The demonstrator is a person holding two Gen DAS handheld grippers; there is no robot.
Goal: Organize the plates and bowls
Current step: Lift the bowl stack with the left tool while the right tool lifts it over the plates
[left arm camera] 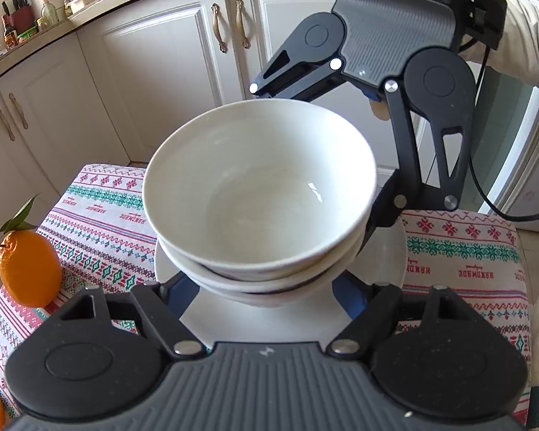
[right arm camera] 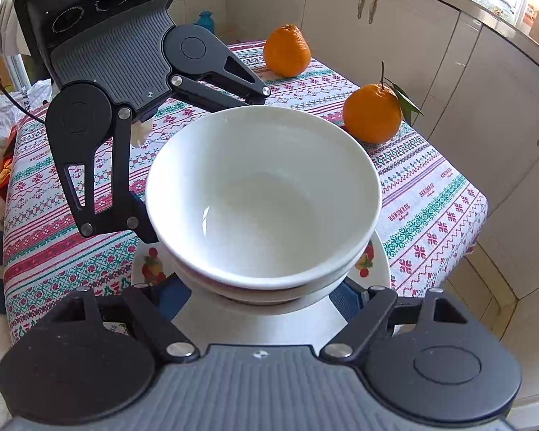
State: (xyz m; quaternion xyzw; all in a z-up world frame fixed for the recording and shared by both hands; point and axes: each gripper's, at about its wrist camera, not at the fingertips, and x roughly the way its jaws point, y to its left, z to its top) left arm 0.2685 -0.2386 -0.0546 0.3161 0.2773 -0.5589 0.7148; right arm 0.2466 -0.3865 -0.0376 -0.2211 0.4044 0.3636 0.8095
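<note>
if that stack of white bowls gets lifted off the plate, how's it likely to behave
The stack of white bowls looks glazed and glossy, so probably slippery against the grippers and fragile if dropped. The bowls sit nested slightly off-centre, so the top bowl could shift or tip. Several bowls together likely feel heavy over the plate.

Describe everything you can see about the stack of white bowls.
The stack of glossy white ceramic bowls holds at least three nested, upright, empty round bowls, with a dark band showing between the lower rims. It sits above a white fruit-patterned plate; contact is hidden. The left tongs and right tongs flank the lowest bowls from opposite sides.
</note>
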